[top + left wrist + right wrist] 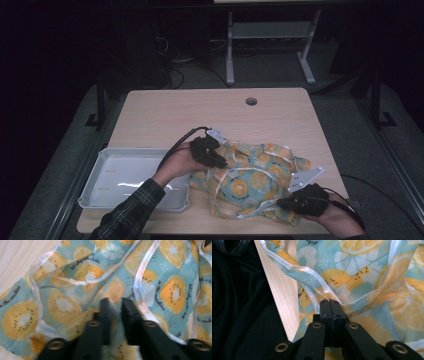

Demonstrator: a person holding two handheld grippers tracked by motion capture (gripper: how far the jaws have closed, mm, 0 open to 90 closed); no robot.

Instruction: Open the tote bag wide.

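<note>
Teal cloth [250,182], orange fruit-slice print

Bare table [210,107] beyond the cloth [250,182]; tray [95,192] blocks the left.

Cloth [75,277] under the left gripper's [115,302] jaws — blurred, the pinch perhaps hidden.

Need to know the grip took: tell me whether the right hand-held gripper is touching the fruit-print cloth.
Touching. The right gripper view shows the right hand-held gripper with jaws shut flat together on a fold of the teal, orange-fruit-print cloth.
</note>
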